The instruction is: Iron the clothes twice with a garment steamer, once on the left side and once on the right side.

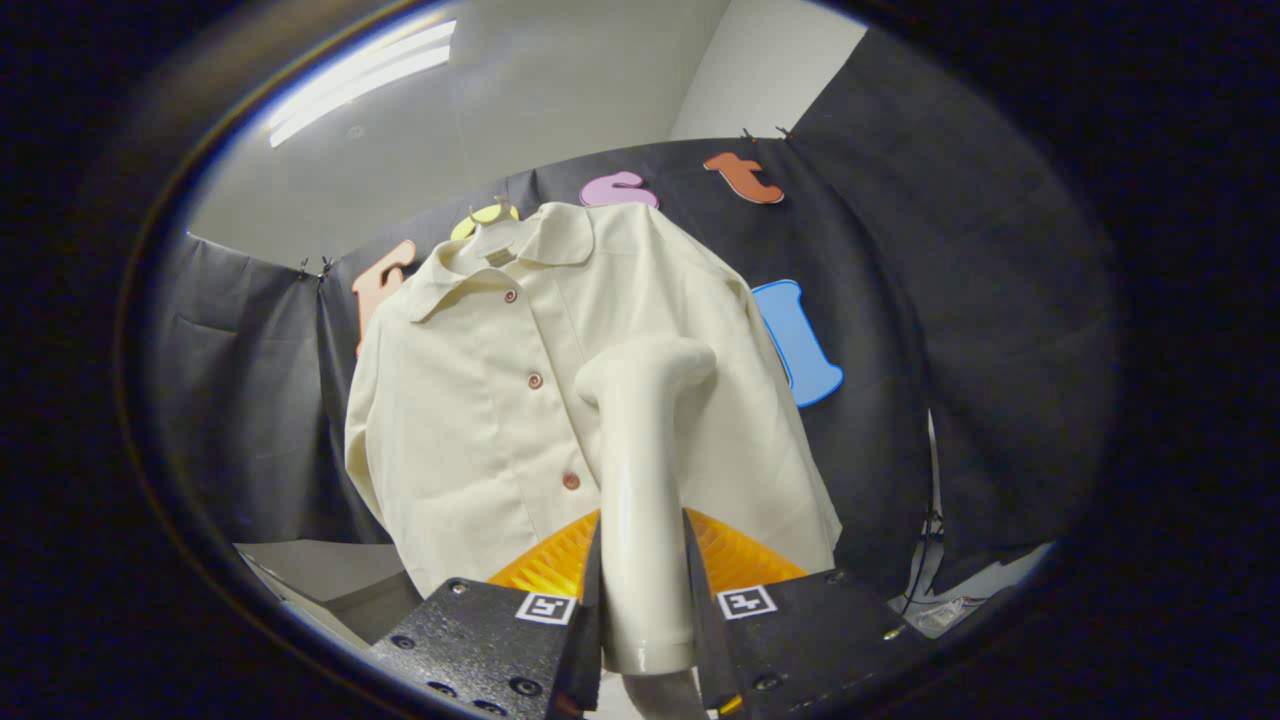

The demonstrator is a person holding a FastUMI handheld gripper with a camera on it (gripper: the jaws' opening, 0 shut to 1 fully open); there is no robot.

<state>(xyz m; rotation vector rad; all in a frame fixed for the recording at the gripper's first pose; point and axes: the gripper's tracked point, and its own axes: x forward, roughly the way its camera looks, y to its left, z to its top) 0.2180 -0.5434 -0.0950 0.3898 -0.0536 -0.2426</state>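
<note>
A cream button-up shirt (480,400) with reddish buttons hangs on a hanger against the black cloth wall, beyond the fingers. My gripper (640,585) is shut on the handle of a white garment steamer (640,450), both fingers pressing its sides. The steamer stands upright between the fingers; its bent head rests in front of the shirt's right half, about level with the middle button. I cannot tell whether the head touches the fabric.
A pale table corner (330,575) lies below the shirt to the left. Cables (925,560) hang at the right, below the cloth wall. A ceiling light (360,80) glows above.
</note>
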